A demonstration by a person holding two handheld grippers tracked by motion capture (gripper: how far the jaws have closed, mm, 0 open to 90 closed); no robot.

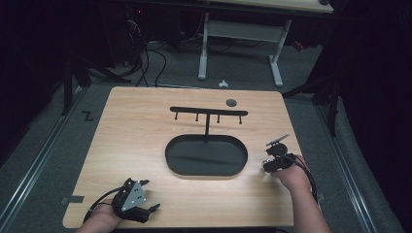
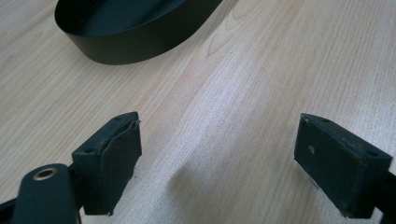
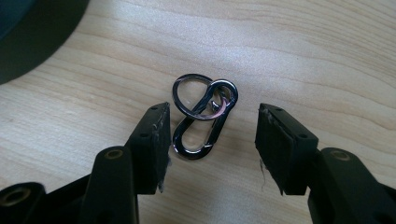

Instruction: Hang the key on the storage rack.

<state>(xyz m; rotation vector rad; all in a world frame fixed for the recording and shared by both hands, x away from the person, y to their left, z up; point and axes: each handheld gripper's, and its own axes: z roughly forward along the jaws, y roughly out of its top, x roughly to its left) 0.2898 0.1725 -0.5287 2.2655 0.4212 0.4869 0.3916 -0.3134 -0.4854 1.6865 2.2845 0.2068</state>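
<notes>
The right gripper [image 3: 211,140] is poising over a metal carabiner [image 3: 201,123] with a ring looped through it, which is lying flat on the wooden table [image 1: 136,145] just beside the right end of the black oval tray [image 1: 206,155]; its jaws are standing apart on either side of the clip, neither pad pressing on it. The step in hand, by this reading, is the pick-up of the carabiner. The next move is calling for the jaws to close squarely across the clip's narrow body and lift it, the black hook rack [image 1: 208,112] at the tray's far edge being the likely destination. The left gripper [image 1: 145,209] is resting near the table's front edge, jaws wide apart over bare wood, nothing between them
</notes>
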